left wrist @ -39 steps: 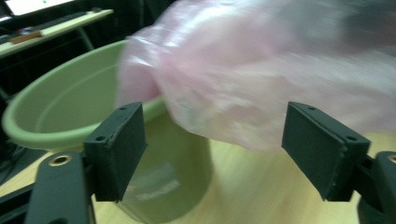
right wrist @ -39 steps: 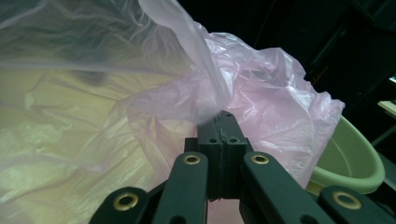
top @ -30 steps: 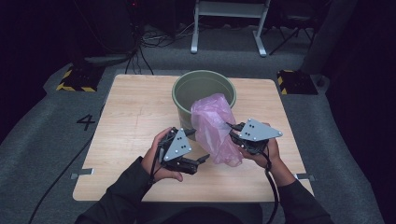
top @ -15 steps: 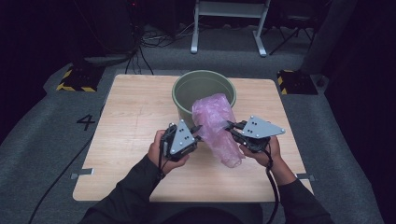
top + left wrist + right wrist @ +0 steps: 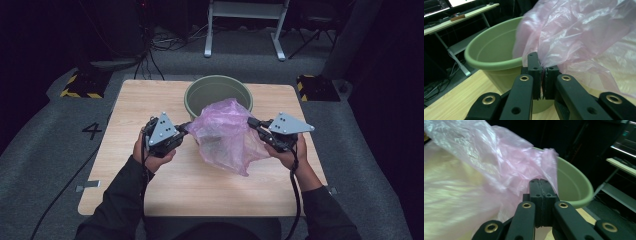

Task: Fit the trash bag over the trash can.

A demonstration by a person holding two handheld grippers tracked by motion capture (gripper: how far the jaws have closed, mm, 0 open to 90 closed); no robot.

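— Dark flooring and black equipment are seen around a pale wooden table [image 5: 150,195]; what is gripped between the jaws on it?

— A thin pink plastic bag [image 5: 227,135] is pinched at both sides. The left gripper [image 5: 184,129] has just been closing, and its jaws are now seen brought together on a fold of the bag's edge; in the left gripper view the film [image 5: 584,40] is caught between the two pads and billows up and away to the right of them.

— And the other one?

— The right gripper [image 5: 251,122] is clamped tight too, jaws pressed flat together with the bag's opposite edge trapped in them. In the right gripper view the plastic [image 5: 486,170] spreads up and to the left of the jaw tips.

— Where is the bag placed relative to them?

— It is stretched between the two sets of jaws, with its body hanging below them toward the tabletop. Whether its lowest corner touches the wood cannot be told.

— What lies beyond the jaws?

— A green round bucket [image 5: 200,92] is stood upright just past the tips, partly covered by the bag's upper edge. Its rim [image 5: 489,62] is seen left of the left jaws, and right of the right jaws [image 5: 576,187]. Farther out, a desk frame [image 5: 245,20] and cables are made out on the floor.
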